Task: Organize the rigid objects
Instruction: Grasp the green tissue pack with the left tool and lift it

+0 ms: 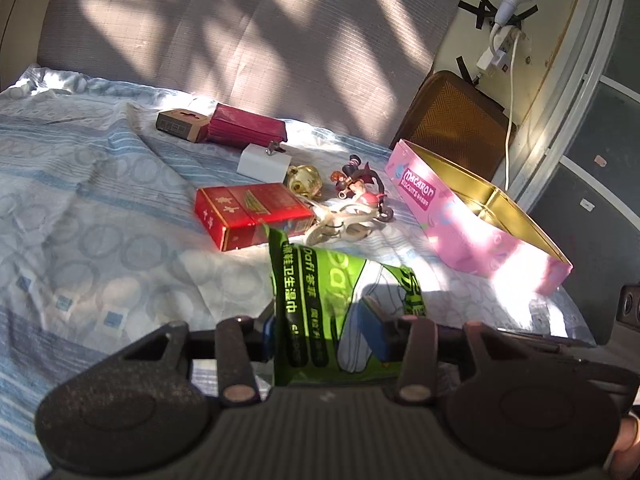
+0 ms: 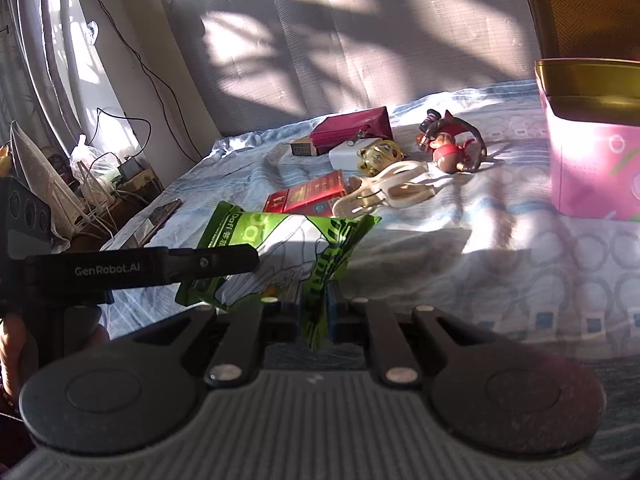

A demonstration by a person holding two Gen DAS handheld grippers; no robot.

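Green wipes packet (image 1: 320, 312) hangs above the bedsheet (image 1: 80, 208), held up between both tools, on the near side of the pink Macaron tin (image 1: 472, 236). Left gripper (image 1: 326, 332) has its jaws partway closed across the packet's width, blue pads pressing its sides. Right gripper (image 2: 314, 312) is nearly shut, pinching one crinkled edge of the same packet.

Judging by the task, the packet is headed for the tin, which stands open with a gold lining and a divider. It is soft, so the two grips should travel together and keep it taut; I would lift it clear of the tin's wall, lower it into one compartment, then free one side before the other. The risk is the pinched edge slipping.

Largest to smallest, writing reads so: the tin says "Macaron" and "BISCUITS"; the red cigarette carton (image 1: 252, 216), beyond the packet and left of the tin, carries gold Chinese characters; the packet shows "Dafi" with Chinese text. The left tool's arm in the right view reads "GenRobot.AI".
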